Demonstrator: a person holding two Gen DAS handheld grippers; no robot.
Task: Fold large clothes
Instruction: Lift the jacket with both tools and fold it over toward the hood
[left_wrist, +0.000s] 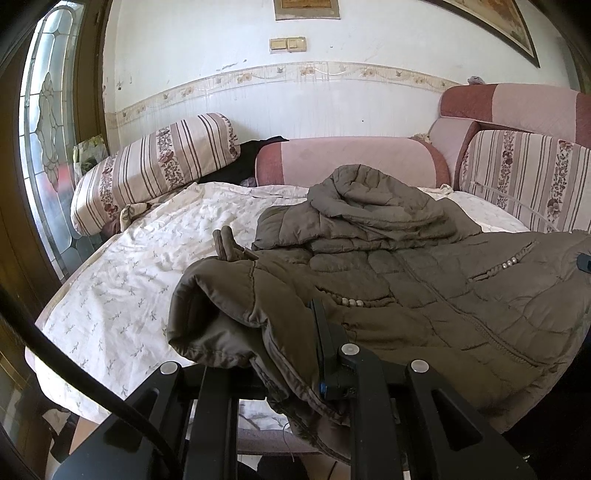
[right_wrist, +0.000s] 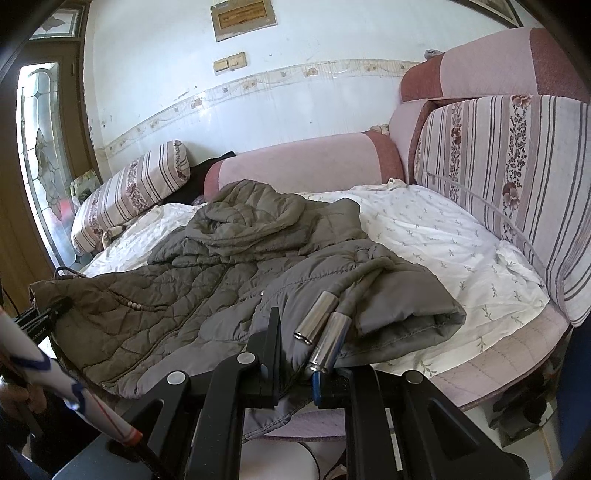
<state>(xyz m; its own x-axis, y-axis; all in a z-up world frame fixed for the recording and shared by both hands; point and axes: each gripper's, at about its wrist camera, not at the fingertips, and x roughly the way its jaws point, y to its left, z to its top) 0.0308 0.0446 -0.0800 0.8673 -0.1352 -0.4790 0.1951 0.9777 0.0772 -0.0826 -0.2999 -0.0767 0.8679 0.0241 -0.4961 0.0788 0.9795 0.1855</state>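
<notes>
A sofa bed (left_wrist: 110, 280) under a pale floral sheet fills both views, and the olive quilted coat (left_wrist: 424, 280) sprawls across its near half, hood bunched toward the bolsters, hem hanging over the front edge. The left gripper (left_wrist: 295, 354) is clamped on the hem at the coat's left corner; the right gripper (right_wrist: 293, 354) is pinched on the hem at its right side, with two metal-tipped drawcords (right_wrist: 325, 332) lying against its fingers. To fold well, both hands would likely lift the hem evenly, keep it taut between them, and carry it toward the hood without dragging the sheet. The coat looks puffy, zipped, bead-trimmed at the pockets (left_wrist: 351, 302), its sleeves folded inward.
</notes>
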